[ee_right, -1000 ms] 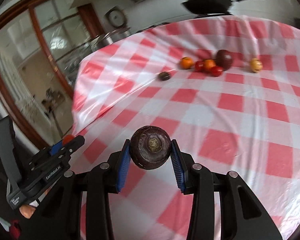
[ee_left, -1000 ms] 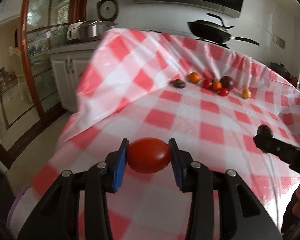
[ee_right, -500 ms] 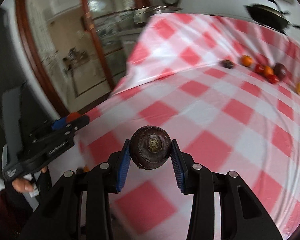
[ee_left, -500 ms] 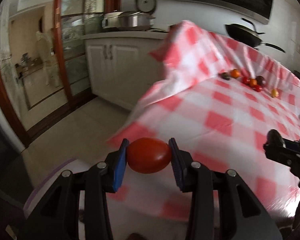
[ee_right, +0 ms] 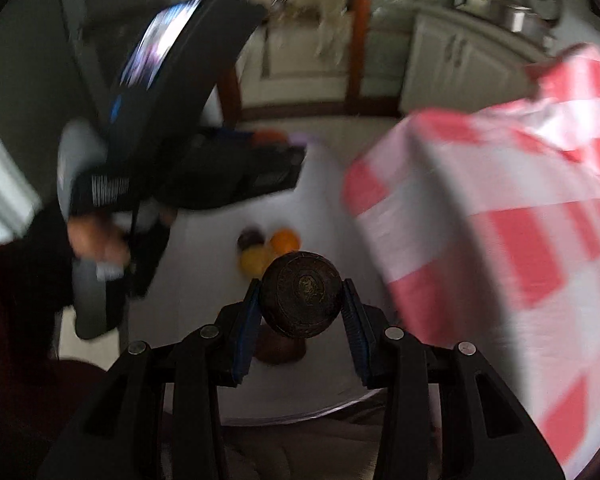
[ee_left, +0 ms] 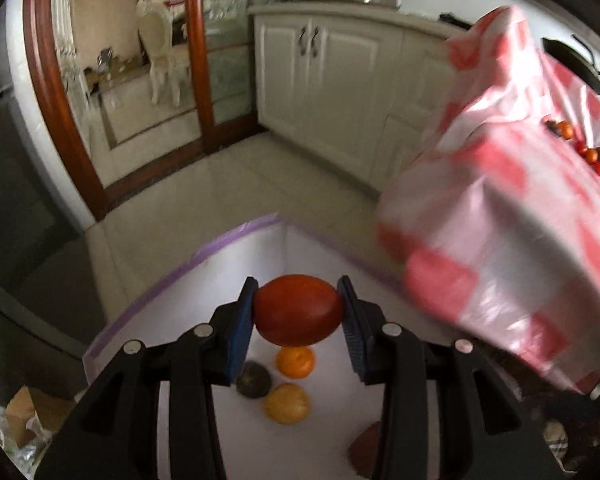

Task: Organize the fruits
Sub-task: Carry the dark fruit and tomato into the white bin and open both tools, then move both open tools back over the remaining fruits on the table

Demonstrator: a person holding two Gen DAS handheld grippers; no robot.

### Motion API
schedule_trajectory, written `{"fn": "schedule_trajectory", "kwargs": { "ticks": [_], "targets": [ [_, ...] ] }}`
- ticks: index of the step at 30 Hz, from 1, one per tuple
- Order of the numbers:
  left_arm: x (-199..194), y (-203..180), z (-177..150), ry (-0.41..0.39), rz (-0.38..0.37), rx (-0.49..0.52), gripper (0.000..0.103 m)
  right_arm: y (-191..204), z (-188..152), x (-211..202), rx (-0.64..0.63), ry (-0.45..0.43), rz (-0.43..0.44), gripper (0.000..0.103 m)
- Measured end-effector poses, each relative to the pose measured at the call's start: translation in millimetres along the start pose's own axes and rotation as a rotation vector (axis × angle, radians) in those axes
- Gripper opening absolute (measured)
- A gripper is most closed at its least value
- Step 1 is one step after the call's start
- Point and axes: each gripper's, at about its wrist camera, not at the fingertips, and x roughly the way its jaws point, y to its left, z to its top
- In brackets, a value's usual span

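My left gripper [ee_left: 298,316] is shut on a red tomato [ee_left: 298,310] and holds it above a white box [ee_left: 260,252] with a purple rim beside the table. In the box lie an orange fruit [ee_left: 295,362], a dark fruit [ee_left: 253,380], a yellow fruit [ee_left: 287,403] and a brown fruit [ee_left: 366,442]. My right gripper [ee_right: 300,306] is shut on a dark purple round fruit [ee_right: 301,294], also above the box [ee_right: 204,280]. The left gripper [ee_right: 204,160] shows blurred in the right wrist view, above the box's far side.
The table with the red-and-white checked cloth [ee_left: 520,208] stands right of the box; several small fruits [ee_left: 580,148] lie on its far part. White cabinets [ee_left: 340,80] and a glass door with a wooden frame [ee_left: 196,52] stand behind. Tiled floor surrounds the box.
Both grippers have swung left from over the table to above the white box on the floor side, each still holding its fruit.
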Motion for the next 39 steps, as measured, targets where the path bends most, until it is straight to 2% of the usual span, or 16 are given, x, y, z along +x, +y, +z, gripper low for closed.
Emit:
{"fn": "schedule_trajectory", "kwargs": {
  "ticks": [5, 9, 13, 21, 28, 31, 32, 33, 36, 38, 39],
  "targets": [
    [35.7, 13.3, -16.1, 0.122, 0.049, 0.007, 0.041, 11.3, 2.6, 50.7, -0.049, 0.135, 0.007, 0.04],
    [58.8, 18.9, -25.6, 0.215, 0.07, -0.009, 0.041, 11.3, 11.3, 84.6, -0.021, 0.211, 0.03, 0.04],
    [71.7, 26.9, -32.4, 0.256, 0.089, -0.041, 0.041, 4.2, 16.5, 109.5, 0.022, 0.268, 0.024, 0.04],
    [83.2, 34.9, -42.8, 0.285, 0.082, -0.061, 0.041, 5.9, 13.1, 130.4, 0.01, 0.314, -0.007, 0.04],
    [85.5, 31.8, -38.6, 0.296, 0.09, -0.062, 0.043, 7.8, 15.9, 126.1, 0.013, 0.277, -0.029, 0.041],
    [86.8, 34.3, -34.5, 0.289, 0.101, -0.057, 0.06, 9.1, 16.8, 116.2, 0.013, 0.257, -0.038, 0.049],
    [86.0, 34.7, -33.8, 0.284, 0.109, -0.055, 0.07, 9.2, 17.7, 113.2, 0.012, 0.249, -0.039, 0.054],
    [83.3, 35.0, -31.8, 0.274, 0.125, -0.052, 0.075, 8.2, 19.0, 110.4, 0.011, 0.243, -0.04, 0.057],
    [74.3, 36.7, -23.4, 0.243, 0.148, -0.05, 0.081, 15.7, 20.4, 87.3, -0.014, 0.197, -0.033, 0.061],
    [62.2, 39.4, -15.7, 0.195, 0.147, -0.065, 0.083, 18.8, 21.7, 68.7, -0.031, 0.146, -0.008, 0.066],
    [50.7, 40.2, -8.5, 0.146, 0.148, -0.083, 0.085, 18.9, 22.4, 56.0, -0.043, 0.111, 0.009, 0.067]
  ]
}}
